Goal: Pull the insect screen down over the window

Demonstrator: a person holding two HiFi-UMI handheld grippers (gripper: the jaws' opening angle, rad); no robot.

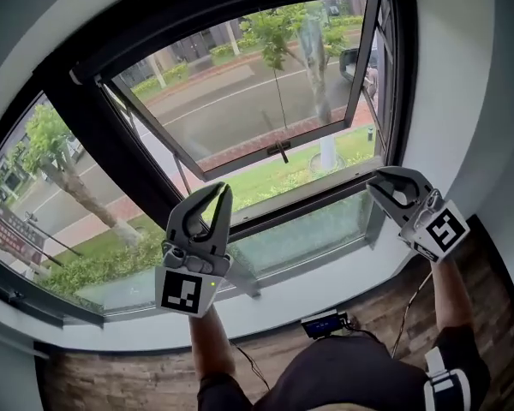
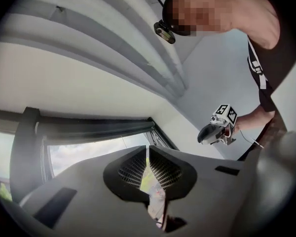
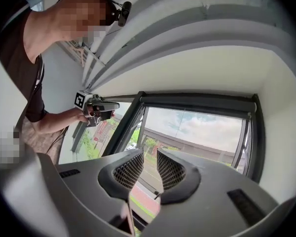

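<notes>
The window (image 1: 240, 101) has its glass sash (image 1: 274, 148) swung outward, with no mesh drawn over the opening. A dark roller bar (image 3: 197, 103) runs across the head of the window, and it also shows in the left gripper view as a roller bar (image 2: 98, 127). My left gripper (image 1: 220, 191) is raised in front of the lower glass, shut, with nothing between its jaws. In its own view the left gripper (image 2: 147, 149) points up at the window's top. My right gripper (image 1: 375, 182) is held up by the right side of the frame. The right gripper (image 3: 149, 154) stands slightly open and empty.
A thick dark mullion (image 1: 111, 148) divides the open sash from the fixed pane on the left. The white sill (image 1: 343, 285) curves below the glass. A small black device (image 1: 324, 323) with a cable lies on the wooden floor. White wall (image 1: 467, 92) flanks the right side.
</notes>
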